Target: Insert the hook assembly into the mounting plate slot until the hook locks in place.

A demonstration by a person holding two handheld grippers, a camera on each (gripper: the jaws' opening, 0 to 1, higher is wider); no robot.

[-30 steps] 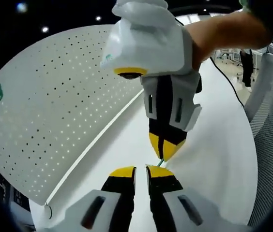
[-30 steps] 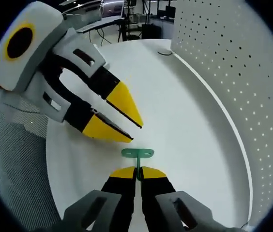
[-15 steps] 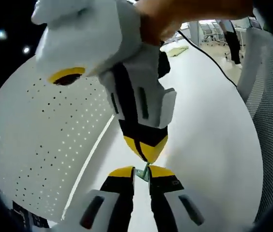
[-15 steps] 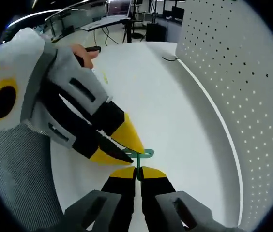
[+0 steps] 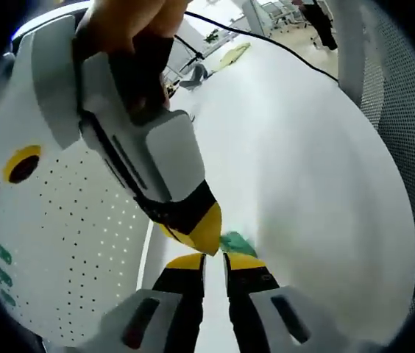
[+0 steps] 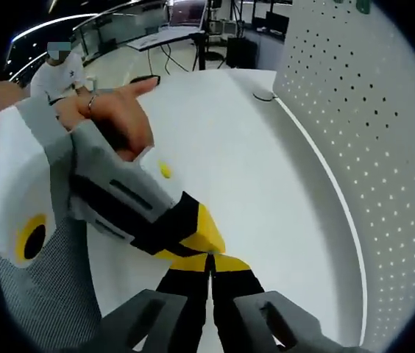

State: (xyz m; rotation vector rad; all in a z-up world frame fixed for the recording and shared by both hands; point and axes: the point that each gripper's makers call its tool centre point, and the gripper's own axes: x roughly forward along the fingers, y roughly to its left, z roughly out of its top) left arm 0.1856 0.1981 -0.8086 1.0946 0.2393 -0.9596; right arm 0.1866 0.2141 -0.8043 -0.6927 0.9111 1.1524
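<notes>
In the left gripper view I see my left gripper [image 5: 215, 259] with its jaws slightly apart, nothing between them. The green hook assembly [image 5: 233, 243] sits at their tips, beside the right gripper's [image 5: 196, 234] yellow tips. In the right gripper view my right gripper [image 6: 209, 259] is pressed together; what it pinches is hidden. The perforated mounting plate [image 6: 369, 125] stands along the white desk [image 6: 252, 154].

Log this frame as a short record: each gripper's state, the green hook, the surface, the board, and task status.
left gripper: jaws slightly apart, tips meeting the right gripper's tips
right gripper: jaws closed; what they hold is hidden
green hook: a small part shows at the tips of both grippers
table: white
perforated board: white, upright along the table edge
task status: hook not inserted in the board
</notes>
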